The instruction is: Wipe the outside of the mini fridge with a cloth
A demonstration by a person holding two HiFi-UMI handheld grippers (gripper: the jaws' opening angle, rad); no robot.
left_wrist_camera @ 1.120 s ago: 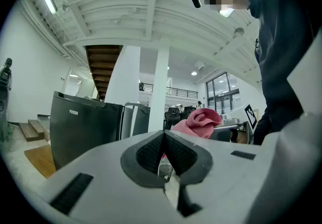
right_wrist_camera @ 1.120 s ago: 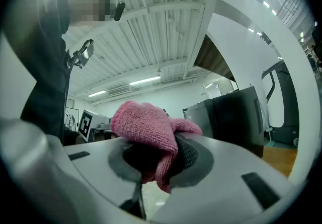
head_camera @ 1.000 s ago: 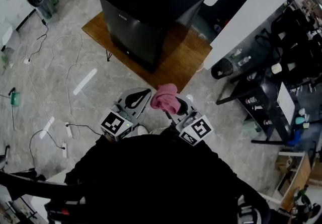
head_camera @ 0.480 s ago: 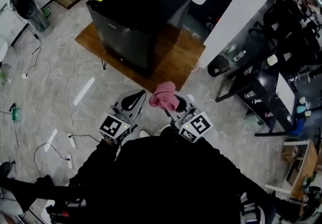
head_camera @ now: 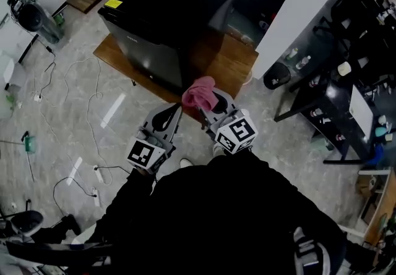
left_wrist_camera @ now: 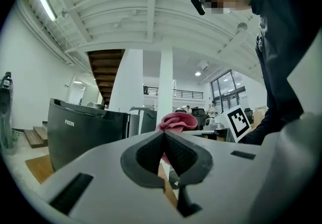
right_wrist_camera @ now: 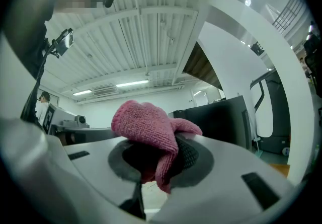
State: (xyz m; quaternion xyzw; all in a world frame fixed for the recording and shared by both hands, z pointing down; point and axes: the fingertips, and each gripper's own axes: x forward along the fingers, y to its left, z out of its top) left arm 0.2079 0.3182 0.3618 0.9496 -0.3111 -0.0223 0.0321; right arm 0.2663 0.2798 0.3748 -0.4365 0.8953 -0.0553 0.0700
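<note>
The person is standing on the near side of the room, both tools raised in front of the body. The right gripper [head_camera: 206,105] is pinching the pink cloth [right_wrist_camera: 146,128], jaws clamped on its lower folds while a rounded wad bulges above and one flap droops down over the front of the pads. The left gripper [left_wrist_camera: 164,151] is carrying nothing, its two dark pads pressed together.

The mini fridge [head_camera: 166,15] is sitting beyond the grippers on the far side, on a low wooden board [head_camera: 237,61], and the cloth is hanging in the air on the near side of it, not touching it.

That cloth is looking soft, light and limp, a knitted terry sort of thing. I reckon it is going to squash flat against whatever it meets, so the wad standing proud of the jaws is the part to press on the panel. The hold low in the bunch seems right to me: enough fabric is projecting to keep the hard jaw tips off the black finish.

The fridge is reading as heavy and rigid, with smooth dark sides. I doubt it needs gripping at all, and the cloth should be gliding easily over it. If anything is going to slip, I'd guess it is that loose flap working out of the pinch under a firm stroke.
</note>
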